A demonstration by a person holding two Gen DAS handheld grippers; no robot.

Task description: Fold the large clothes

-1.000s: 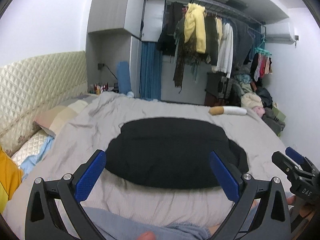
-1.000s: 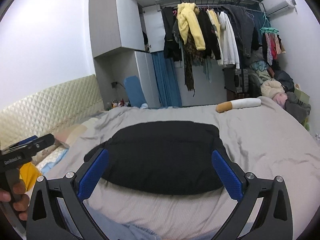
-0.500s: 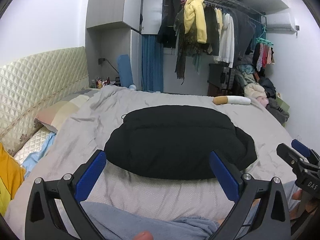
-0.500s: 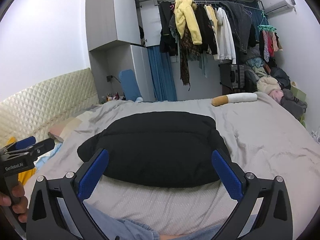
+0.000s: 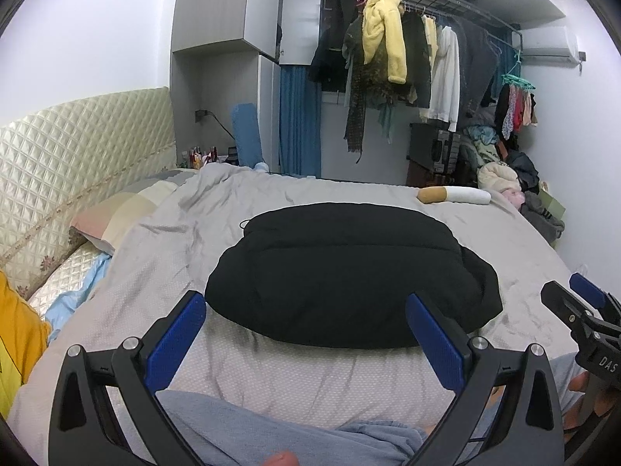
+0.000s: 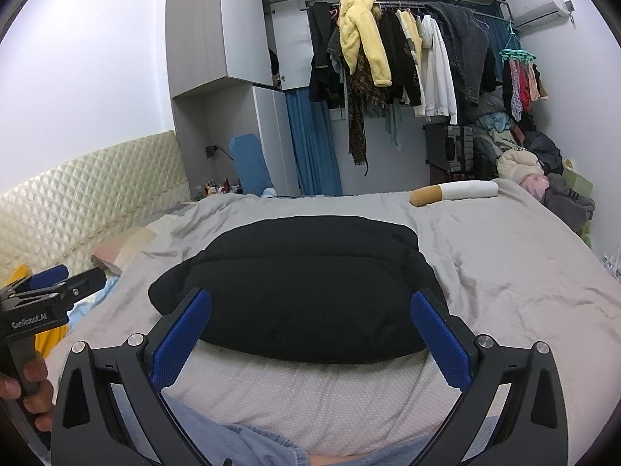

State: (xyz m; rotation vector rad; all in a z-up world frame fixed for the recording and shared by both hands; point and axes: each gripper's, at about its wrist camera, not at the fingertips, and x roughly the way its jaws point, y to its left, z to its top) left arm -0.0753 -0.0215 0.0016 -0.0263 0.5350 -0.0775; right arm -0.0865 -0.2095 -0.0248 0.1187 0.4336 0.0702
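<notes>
A black padded jacket (image 5: 349,272) lies folded into a compact bundle on the grey bedspread (image 5: 271,380); it also shows in the right wrist view (image 6: 302,287). My left gripper (image 5: 304,332) is open and empty, held back from the jacket's near edge. My right gripper (image 6: 310,330) is open and empty, also short of the near edge. The right gripper shows from the side in the left wrist view (image 5: 582,310), and the left gripper in the right wrist view (image 6: 50,287).
Pillows (image 5: 124,209) and a quilted headboard (image 5: 77,147) lie to the left. A cigarette-shaped cushion (image 5: 454,195) sits at the bed's far side. Hanging clothes (image 5: 407,58) and a clothes pile (image 5: 516,182) stand beyond. Light blue cloth (image 5: 291,431) lies at the near edge.
Both grippers have risen and tilted a little, so the jacket sits lower and nearer the fingers in both views. The jacket itself has not moved. Both stay open.
</notes>
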